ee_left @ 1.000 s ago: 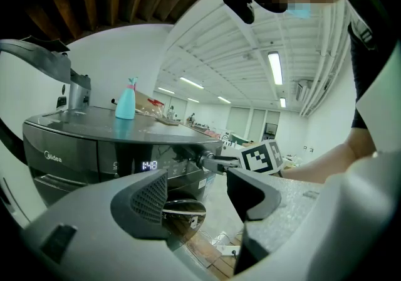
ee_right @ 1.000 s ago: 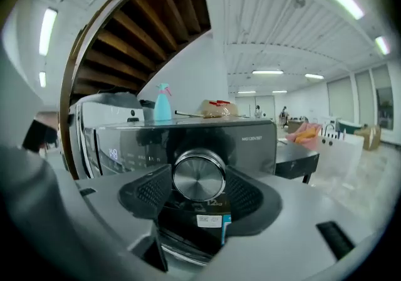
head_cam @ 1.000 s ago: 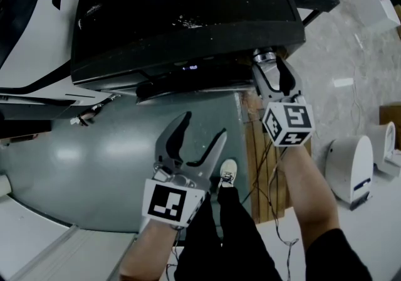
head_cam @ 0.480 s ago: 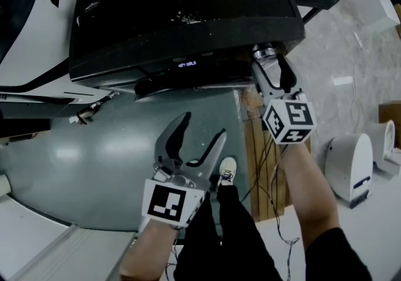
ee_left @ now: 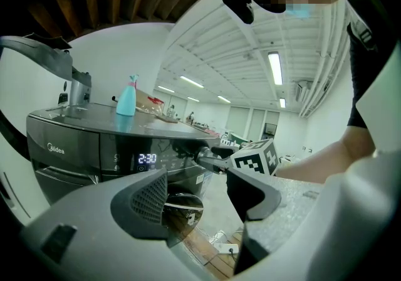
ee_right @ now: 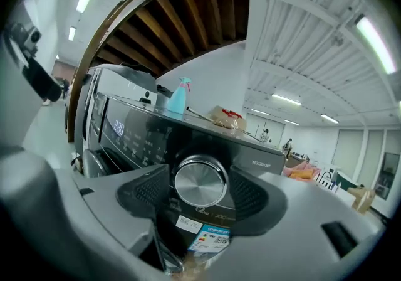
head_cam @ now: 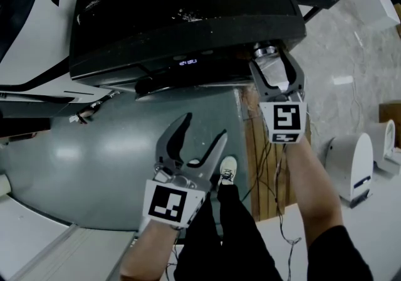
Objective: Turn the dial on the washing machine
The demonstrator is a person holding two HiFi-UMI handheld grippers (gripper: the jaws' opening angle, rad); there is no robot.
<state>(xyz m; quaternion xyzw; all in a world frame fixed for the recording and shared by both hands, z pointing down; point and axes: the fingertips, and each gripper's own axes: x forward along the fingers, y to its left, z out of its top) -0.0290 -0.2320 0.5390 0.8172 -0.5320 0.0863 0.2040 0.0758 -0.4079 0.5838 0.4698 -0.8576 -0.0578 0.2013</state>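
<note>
Head view, with both gripper views. The washing machine (head_cam: 188, 16) is filling the upper half of the head view. Its dial (ee_right: 200, 180), a round brushed-metal knob, is sitting on the front panel at about 1 o'clock from the view's centre. The lit display (head_cam: 188, 61) is showing at 9 o'clock from the dial.

My right gripper (head_cam: 276, 71) is reaching up to the dial from 6 o'clock. In the right gripper view its 2 jaws are flanking the knob at 9 and 3 o'clock, and they are opening. The ribbed pads are standing just beside the rim rather than biting into it, with the dial between them.

My left gripper (head_cam: 203, 126) is hanging low at 6 o'clock in the head view, well apart from the panel. Its jaws are standing apart with nothing between them.

Step in hand, as I am judging it: I am letting go of the dial at the end of a twist. Whether the chosen setting is reached I cannot tell.

Next move: I am expecting either to draw the right gripper straight back along the knob's axis, so neither pad drags the rim round, or to rotate my wrist back and close again squarely on the rim for another twist.
</note>
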